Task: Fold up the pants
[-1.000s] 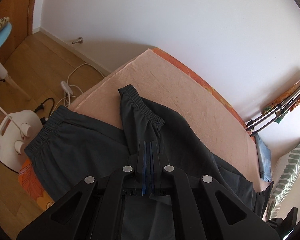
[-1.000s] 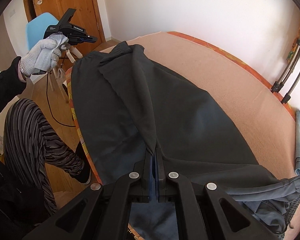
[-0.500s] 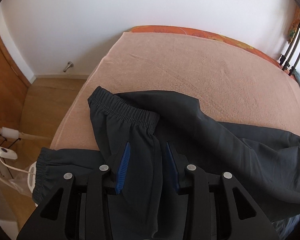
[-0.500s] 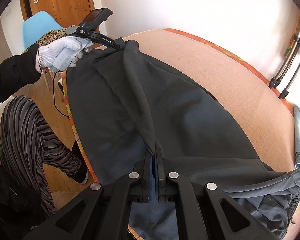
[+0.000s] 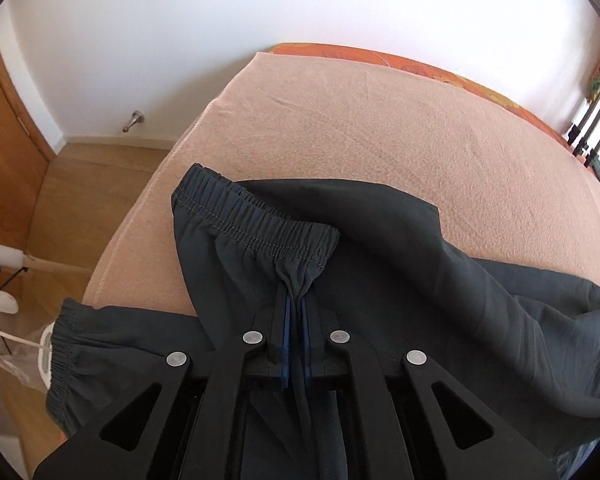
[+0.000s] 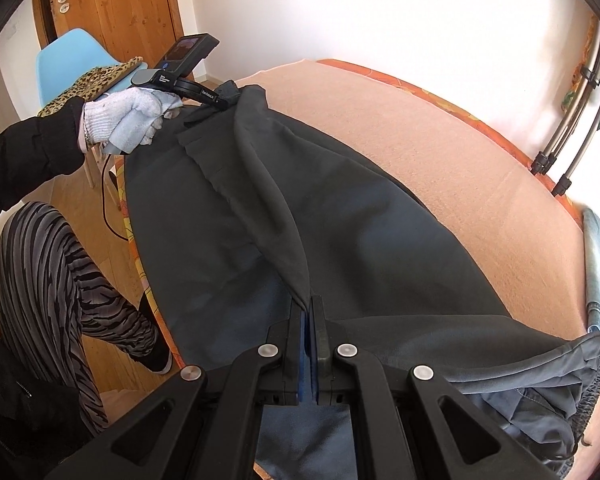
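At the far left of the right wrist view, a gloved hand (image 6: 120,122) carries the left gripper (image 6: 220,100) to the cuff end of the pants (image 6: 300,216). Its jaws have just been closing and are now clamped on a pinch of fabric directly below the elasticated cuff (image 5: 256,224); the cloth gathers into tight pleats between the blue pads (image 5: 286,328).

The pants lie lengthwise across the peach blanket (image 5: 400,140) on the bed, 1 leg folded over the other. A 2nd cuff (image 5: 58,344) hangs off the near edge at lower left in the left wrist view.

At centre, the right gripper (image 6: 309,320) is closed on a raised ridge of fabric mid-garment. The waistband end (image 6: 580,364) sits bunched at lower right.

Handling assessment: the garment appears light, thin and fully limp, a smooth woven synthetic with a matte dark-grey finish. It will likely sag between grip points and slide easily on the fleecy blanket. The stitched, ribbed cuffs and the waistband are the firmest holds; grips taken on plain cloth risk drawing only 1 layer.

Bed edge: orange patterned sheet (image 5: 380,56) below the blanket. Floor: wood.
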Demonstrator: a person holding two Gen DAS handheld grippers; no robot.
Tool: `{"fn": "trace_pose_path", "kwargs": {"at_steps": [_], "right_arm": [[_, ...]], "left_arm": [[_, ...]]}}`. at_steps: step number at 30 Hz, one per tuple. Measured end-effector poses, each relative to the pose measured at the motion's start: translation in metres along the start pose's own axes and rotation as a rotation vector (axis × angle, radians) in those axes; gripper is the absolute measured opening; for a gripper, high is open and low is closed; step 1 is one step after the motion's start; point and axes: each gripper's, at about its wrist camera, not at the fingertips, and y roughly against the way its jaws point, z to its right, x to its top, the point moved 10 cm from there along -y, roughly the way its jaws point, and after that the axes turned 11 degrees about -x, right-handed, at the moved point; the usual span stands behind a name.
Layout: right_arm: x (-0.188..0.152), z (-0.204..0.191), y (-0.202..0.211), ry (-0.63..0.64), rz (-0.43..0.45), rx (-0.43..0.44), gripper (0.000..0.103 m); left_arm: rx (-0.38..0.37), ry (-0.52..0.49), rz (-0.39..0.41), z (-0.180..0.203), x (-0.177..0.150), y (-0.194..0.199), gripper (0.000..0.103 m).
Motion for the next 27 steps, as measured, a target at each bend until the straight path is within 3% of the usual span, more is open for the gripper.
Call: {"fn": "trace_pose_path", "kwargs": {"at_steps": [6, 11, 16, 19, 24, 27], "right_arm": [[0.004, 0.007, -0.002, -0.02, 0.005, -0.036, 0.0], [0.007, 0.007, 0.001, -0.03, 0.016, -0.046, 0.0], [-0.001, -0.001, -0.009, -0.011, -0.012, -0.042, 0.0], [0.001, -0.004, -0.014, -0.008, -0.016, -0.049, 0.0], [0.007, -0.007, 0.005, 0.013, 0.001, -0.061, 0.0], [0.002, -0.015, 0.022, 0.013, 0.01, -0.043, 0.0]], "left_arm": [[-0.109, 0.166, 0.149, -0.026, 0.011, 0.048, 0.002], [-0.163, 0.291, 0.244, -0.054, -0.011, 0.091, 0.002], [-0.156, 0.381, 0.229, -0.085, -0.048, 0.091, 0.002], [-0.188, 0.448, 0.23, -0.098, -0.06, 0.088, 0.002], [-0.223, 0.48, 0.337, -0.105, -0.06, 0.118, 0.002], [-0.211, 0.492, 0.355, -0.114, -0.074, 0.127, 0.002]]}}
